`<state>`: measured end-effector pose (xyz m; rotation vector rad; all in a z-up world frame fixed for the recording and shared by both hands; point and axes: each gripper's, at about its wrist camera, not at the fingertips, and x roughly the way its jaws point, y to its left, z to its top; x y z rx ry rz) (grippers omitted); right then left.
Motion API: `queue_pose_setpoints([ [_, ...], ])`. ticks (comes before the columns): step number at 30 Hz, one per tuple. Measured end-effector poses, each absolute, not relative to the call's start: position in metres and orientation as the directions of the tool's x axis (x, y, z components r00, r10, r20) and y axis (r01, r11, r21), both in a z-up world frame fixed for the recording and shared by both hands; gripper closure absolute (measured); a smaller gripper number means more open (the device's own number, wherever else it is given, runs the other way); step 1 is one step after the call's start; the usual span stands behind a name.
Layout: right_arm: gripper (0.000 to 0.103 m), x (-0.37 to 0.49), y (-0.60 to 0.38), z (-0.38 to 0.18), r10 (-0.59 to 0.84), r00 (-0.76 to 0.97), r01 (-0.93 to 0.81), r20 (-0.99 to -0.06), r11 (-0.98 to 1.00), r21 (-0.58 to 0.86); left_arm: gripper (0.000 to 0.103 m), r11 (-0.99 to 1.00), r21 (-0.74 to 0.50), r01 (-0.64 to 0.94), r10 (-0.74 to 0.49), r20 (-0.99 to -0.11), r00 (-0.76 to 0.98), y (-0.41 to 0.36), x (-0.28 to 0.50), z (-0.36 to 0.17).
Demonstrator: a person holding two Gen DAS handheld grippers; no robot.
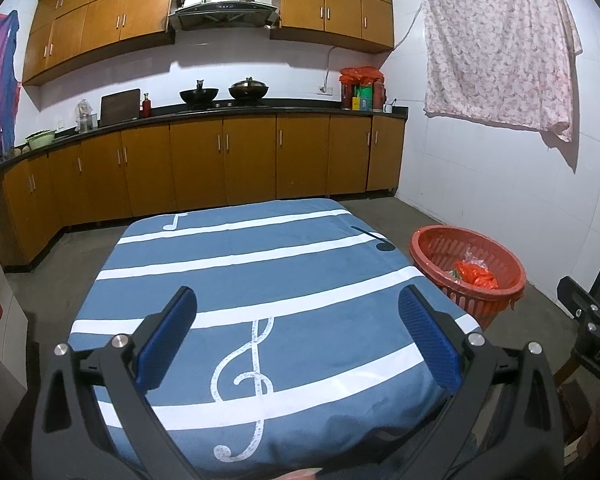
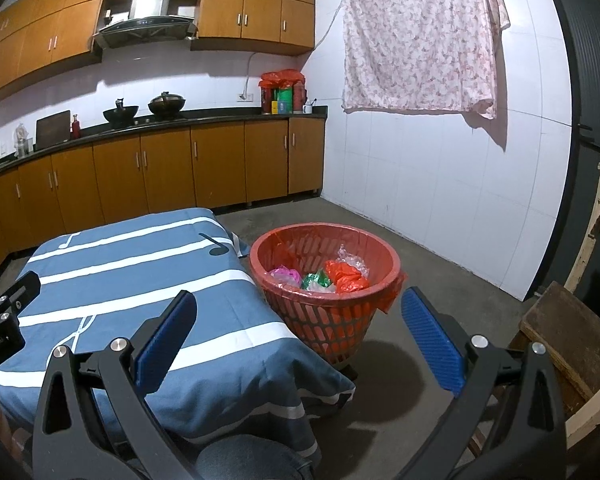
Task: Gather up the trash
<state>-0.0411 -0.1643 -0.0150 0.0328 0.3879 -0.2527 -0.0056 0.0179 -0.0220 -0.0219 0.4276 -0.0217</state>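
A red plastic basket [image 2: 332, 332] lined with a red bag stands on the floor right of the table; it also shows in the left wrist view [image 1: 432, 252]. Inside lie crumpled bags: an orange one [image 2: 346, 274], a green one [image 2: 314, 280], a pink one [image 2: 286, 274] and clear plastic [image 2: 354, 260]. My left gripper [image 1: 298, 316] is open and empty above the near part of the blue music-note tablecloth [image 1: 260, 264]. My right gripper [image 2: 300, 320] is open and empty, low in front of the basket, over the table's right corner [image 2: 204, 264].
Wooden kitchen cabinets [image 1: 220, 160] and a dark counter with woks [image 1: 224, 94] run along the far wall. A floral cloth [image 2: 420, 36] hangs on the white right wall. A wooden stool [image 2: 572, 332] stands at the right. The floor is bare concrete [image 2: 440, 276].
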Motion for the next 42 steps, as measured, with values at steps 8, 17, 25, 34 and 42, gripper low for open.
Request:
queue_pose_setpoints([
  [8, 0.002, -0.0418, -0.1627, -0.0186, -0.240, 0.892, 0.256, -0.383, 0.967, -0.009, 0.004, 1.000, -0.024, 0.017, -0.025, -0.413, 0.910, 0.0153, -0.0072, -0.0204],
  [17, 0.002, -0.0423, -0.1626, -0.0192, -0.241, 0.891, 0.258, -0.385, 0.966, -0.007, 0.004, 1.000, -0.023, 0.017, -0.025, -0.414, 0.910, 0.0147, -0.0075, -0.0207],
  [25, 0.002, -0.0425, -0.1626, -0.0193, -0.241, 0.891, 0.258, -0.386, 0.966, -0.007, 0.004, 1.000, -0.024, 0.017, -0.025, -0.413, 0.910, 0.0147, -0.0075, -0.0204],
  [34, 0.002, -0.0426, -0.1626, -0.0192, -0.241, 0.890, 0.258, -0.387, 0.966, -0.006, 0.004, 1.000, -0.025, 0.017, -0.026, -0.414, 0.910, 0.0150, -0.0073, -0.0203],
  [42, 0.002, -0.0425, -0.1634, -0.0196, -0.240, 0.890, 0.259, -0.388, 0.966, -0.005, 0.004, 1.000, -0.024, 0.016, -0.025, -0.414, 0.910, 0.0146, -0.0074, -0.0200],
])
